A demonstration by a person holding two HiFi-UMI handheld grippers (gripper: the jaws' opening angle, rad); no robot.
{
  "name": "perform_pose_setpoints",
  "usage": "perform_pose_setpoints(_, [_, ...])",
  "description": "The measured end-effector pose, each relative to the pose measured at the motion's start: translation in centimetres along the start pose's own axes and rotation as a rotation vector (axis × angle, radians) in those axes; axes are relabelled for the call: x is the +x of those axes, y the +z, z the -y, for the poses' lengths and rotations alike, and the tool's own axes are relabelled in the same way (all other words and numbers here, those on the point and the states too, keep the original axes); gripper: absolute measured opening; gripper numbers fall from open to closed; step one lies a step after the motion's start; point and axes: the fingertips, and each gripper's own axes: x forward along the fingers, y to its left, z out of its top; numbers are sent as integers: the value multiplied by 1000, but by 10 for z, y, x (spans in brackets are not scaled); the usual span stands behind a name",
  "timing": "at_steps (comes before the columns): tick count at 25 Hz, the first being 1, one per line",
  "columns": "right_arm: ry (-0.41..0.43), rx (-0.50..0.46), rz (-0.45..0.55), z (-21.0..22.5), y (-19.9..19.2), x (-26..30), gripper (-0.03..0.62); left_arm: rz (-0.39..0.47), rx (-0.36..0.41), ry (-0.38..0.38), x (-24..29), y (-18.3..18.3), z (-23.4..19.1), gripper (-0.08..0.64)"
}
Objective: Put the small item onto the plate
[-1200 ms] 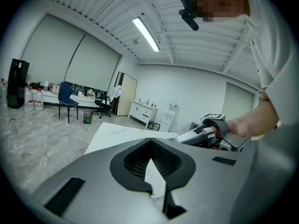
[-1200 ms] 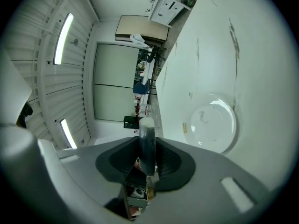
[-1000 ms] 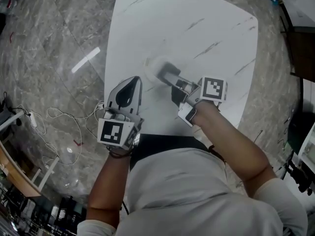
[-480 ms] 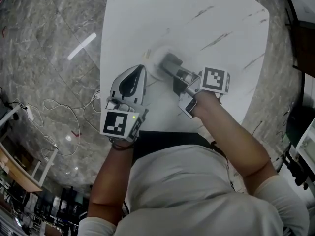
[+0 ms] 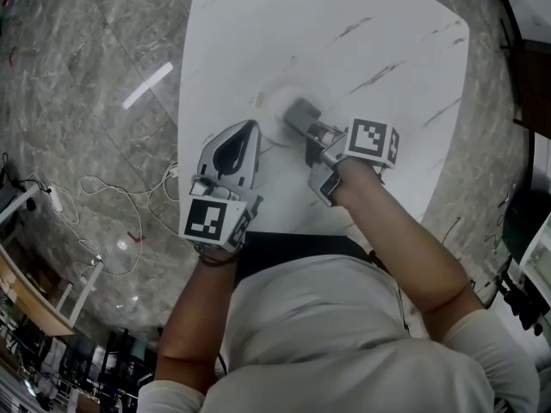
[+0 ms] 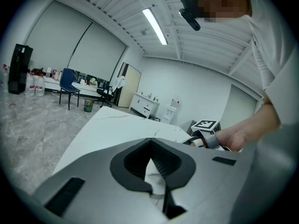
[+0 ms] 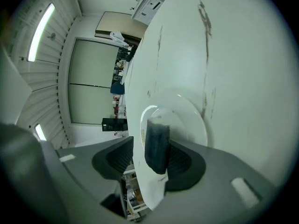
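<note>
Jaws of right gripper (image 7: pixel 152 147) just opening, apart around dark small item (image 7: pixel 157 146), item upright at white plate (image 7: pixel 189 113), lower end hidden by jaws, contact with plate unclear, plate rim faint against white counter (image 5: pixel 344 41) in head view, left gripper (image 6: pixel 150 142) jaws together, empty.

Plate (image 5: pixel 270 117) half behind rt claw (image 5: pixel 298 112)

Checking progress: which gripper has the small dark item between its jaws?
The right gripper, over the plate: its jaws have just been opening around the dark item. The left gripper is shut and empty.

white short-sleeved shirt (image 5: pixel 344 342), grey left tool (image 5: pixel 247 130), right tool (image 5: pixel 298 117), marker cubes (image 5: pixel 209 220)
</note>
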Motion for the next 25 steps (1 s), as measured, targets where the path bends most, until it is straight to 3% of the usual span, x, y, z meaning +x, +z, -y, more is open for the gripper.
perform_pose_setpoints(8, [-33, 1, 0, -2, -5, -27, 250, 0, 0, 35, -12, 8, 14, 6])
perform_pose_setpoints(14, [6, 11, -29, -5, -5, -15, 252, 25, 29, 6, -25, 11, 35, 6])
perform_pose_setpoints(19, [-75, -74, -37, 4, -5, -22, 269, 27, 31, 8, -34, 6, 45, 6])
perform_pose_setpoints(25, [-128, -94, -38, 2, -3, -32, 285, 42, 20, 41, -41, 10, 43, 6])
